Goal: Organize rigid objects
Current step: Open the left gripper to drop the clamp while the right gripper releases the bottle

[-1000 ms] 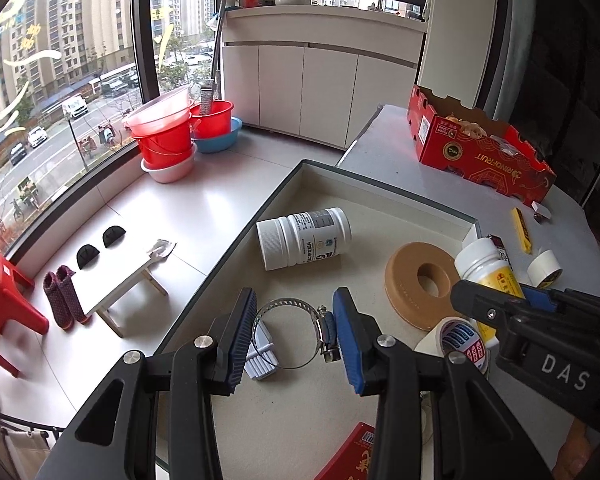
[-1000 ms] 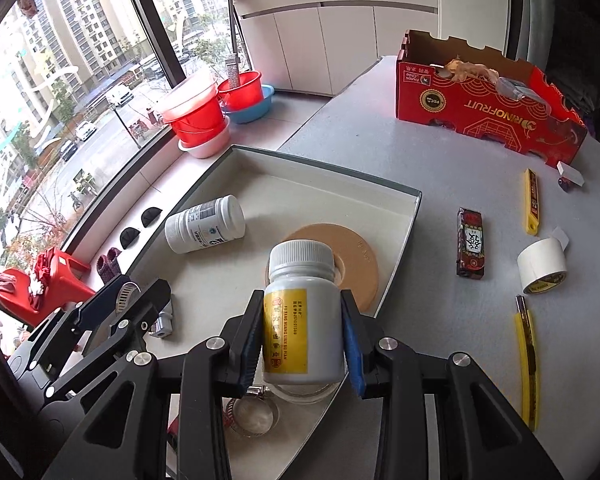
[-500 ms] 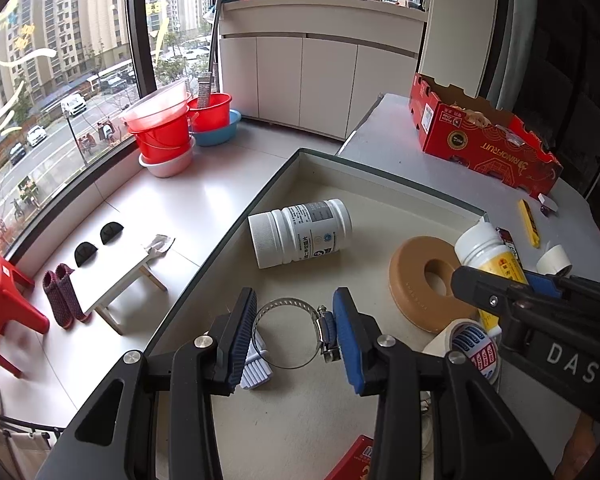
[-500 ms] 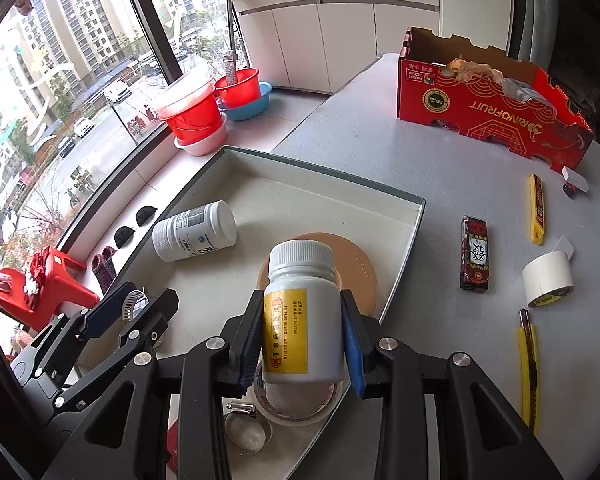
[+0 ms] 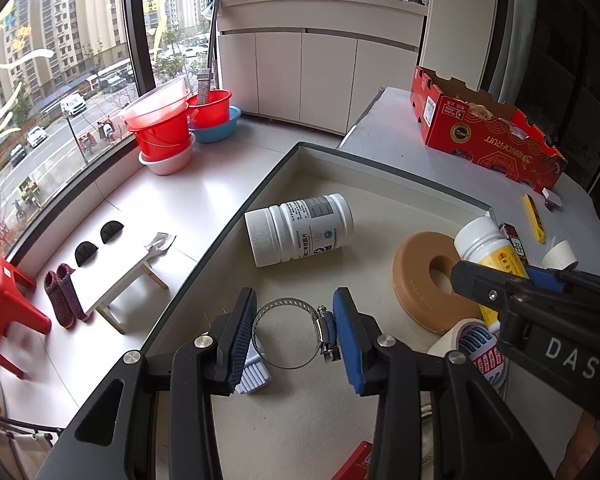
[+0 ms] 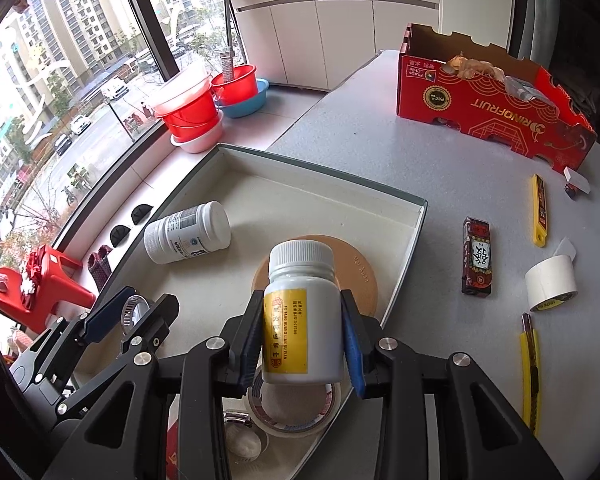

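Note:
My left gripper [image 5: 294, 295] is shut on a metal hose clamp [image 5: 285, 302], one pad on the ring and the other on its screw, low over the beige tray [image 5: 380, 160]. In the right wrist view the same left gripper [image 6: 134, 312] shows at lower left. My right gripper [image 6: 302, 297] is shut on an upright white bottle with a yellow label [image 6: 302, 320], above the tray's near right corner. That bottle [image 5: 486, 246] also shows at the right of the left wrist view. A white bottle [image 5: 300, 232] lies on its side in the tray.
The tray also holds a tan ring [image 6: 360, 272], a printed tape roll [image 6: 292, 416] and a small white piece [image 5: 256, 374]. On the grey table [image 6: 380, 128] are a red carton [image 6: 480, 108], a yellow knife [image 6: 539, 208], a dark red box [image 6: 476, 256], white tape [image 6: 550, 284] and a yellow cutter [image 6: 530, 372].
Both grips are unchanged. The two views have shifted only slightly over the tray.

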`<state>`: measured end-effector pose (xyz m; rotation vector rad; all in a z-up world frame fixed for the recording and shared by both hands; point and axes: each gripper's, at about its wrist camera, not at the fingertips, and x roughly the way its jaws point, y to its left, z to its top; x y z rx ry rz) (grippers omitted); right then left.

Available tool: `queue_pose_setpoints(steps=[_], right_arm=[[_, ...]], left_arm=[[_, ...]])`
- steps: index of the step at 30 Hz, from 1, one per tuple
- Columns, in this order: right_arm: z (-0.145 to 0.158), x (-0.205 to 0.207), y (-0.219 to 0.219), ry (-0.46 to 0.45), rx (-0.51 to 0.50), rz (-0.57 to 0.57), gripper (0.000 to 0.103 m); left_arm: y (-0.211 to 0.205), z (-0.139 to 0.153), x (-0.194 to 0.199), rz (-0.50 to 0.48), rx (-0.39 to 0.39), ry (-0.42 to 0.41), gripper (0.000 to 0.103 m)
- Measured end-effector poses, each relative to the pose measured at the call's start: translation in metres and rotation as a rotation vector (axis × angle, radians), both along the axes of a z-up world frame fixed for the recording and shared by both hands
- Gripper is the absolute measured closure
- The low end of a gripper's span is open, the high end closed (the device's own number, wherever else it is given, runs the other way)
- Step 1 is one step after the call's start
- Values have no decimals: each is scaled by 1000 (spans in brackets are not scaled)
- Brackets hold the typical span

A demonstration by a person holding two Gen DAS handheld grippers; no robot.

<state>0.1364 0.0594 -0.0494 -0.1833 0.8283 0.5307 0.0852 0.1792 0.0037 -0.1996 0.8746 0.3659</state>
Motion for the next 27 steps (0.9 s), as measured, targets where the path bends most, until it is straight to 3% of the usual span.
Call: queue_pose_setpoints(steps=[11,12,14,15,16,17,18,19,23,27], right_arm=[[-3,5,1,8,-6,-3,66],[-4,5,1,10,-8,-1,66],[-6,7,1,21,-10,11,66],[-7,8,1,28,-10,14,57],[-7,8,0,34,-8,16,45],[-6,7,-1,32,11,23,21],[-3,4,-4,20,38,32,20],[0,1,-6,-4,27,16,20],[9,-13,-22,-76,-1,-12,20],[7,-20,-64,-67,27,-80,20]], left_arm=[[-3,-6,8,-11,15,27,60],[-3,-8,9,-16,16,32,57],[-4,-9,10,-25,12,36,35],[-5,-9,9,-25,12,33,19],[-6,-7,7,-29,15,24,17],[-8,-6,6,-34,23,23,16],[-10,-5,6,-38,35,29,11],[-11,-4,6,-41,47,34,0],[-17,-2,3,-55,49,27,0],[-28,3,-3,-88,30,18,0]])
